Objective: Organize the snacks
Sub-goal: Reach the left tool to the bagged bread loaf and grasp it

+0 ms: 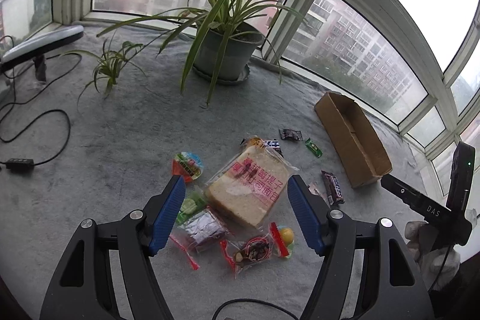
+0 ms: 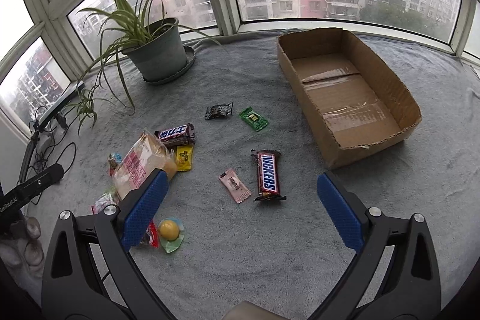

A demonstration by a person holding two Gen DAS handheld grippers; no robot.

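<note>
The left gripper [image 1: 235,209] hung wide open over the bagged bread slice [image 1: 247,191]; the right gripper [image 2: 240,209] gaped just as wide above the Snickers bar [image 2: 268,174] and a pink sachet [image 2: 234,185]. Loose snacks littered the grey blanket [image 2: 240,254] between them. The cardboard box [image 2: 345,92], near the blanket's window edge, held nothing. Bare blanket lay open ahead of it. The potted plant [image 1: 225,50] stood well apart. Small wrappers behind the left gripper's fingers [image 1: 168,212] were hard to read.
</note>
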